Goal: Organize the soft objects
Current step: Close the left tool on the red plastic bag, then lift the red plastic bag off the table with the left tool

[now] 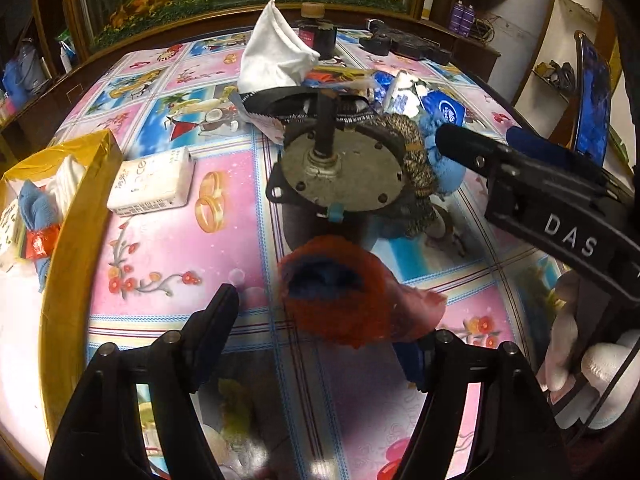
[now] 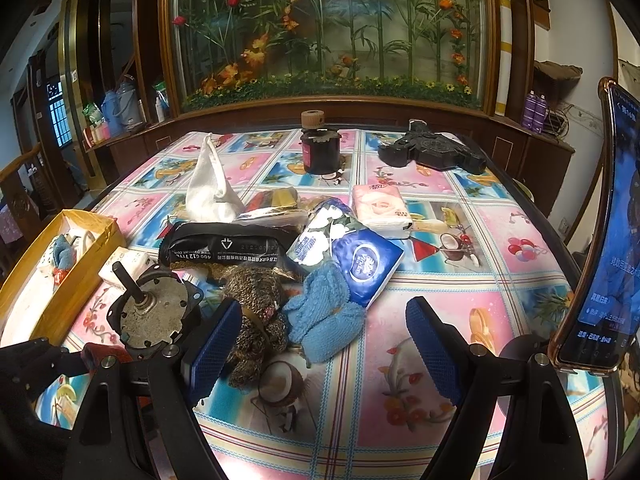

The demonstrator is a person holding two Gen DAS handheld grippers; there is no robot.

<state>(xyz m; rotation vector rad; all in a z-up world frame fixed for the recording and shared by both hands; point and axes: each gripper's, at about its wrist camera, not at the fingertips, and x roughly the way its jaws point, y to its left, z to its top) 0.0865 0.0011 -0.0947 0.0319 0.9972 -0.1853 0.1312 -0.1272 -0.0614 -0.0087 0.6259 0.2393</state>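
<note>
1. The left claw [image 1: 332, 316] hangs over the desk [image 1: 168, 248], which is covered in a glossy pink-and-blue picture cloth. Its two black fingers stand apart.
2. A fuzzy orange knitted piece with a dark blue hollow [image 1: 336, 292] sits between those fingers. It lies against the right-hand finger and well clear of the left-hand one. I cannot tell whether the pads actually press on it.
3. Just beyond that orange piece stands a round grey metal motor with a black shaft [image 1: 340, 168].
4. The gold cardboard box [image 1: 80, 216] sits off to the left of the left claw. Inside it lie a blue knitted bit and white tissue.
5. A white tissue packet [image 1: 152, 184] lies between the box and the motor.
6. The right claw [image 2: 324, 344] is spread wide and holds nothing, its blue ribbed pads [image 2: 432, 348] bare.
7. Between its fingers, further along the desk, lie a light blue knitted mitten [image 2: 324, 316] and a brown speckled knitted teddy bear [image 2: 256, 312]. The bear is just beside the left-hand pad.
8. A blue tissue pack [image 2: 368, 264] touches the mitten's far edge.
</note>
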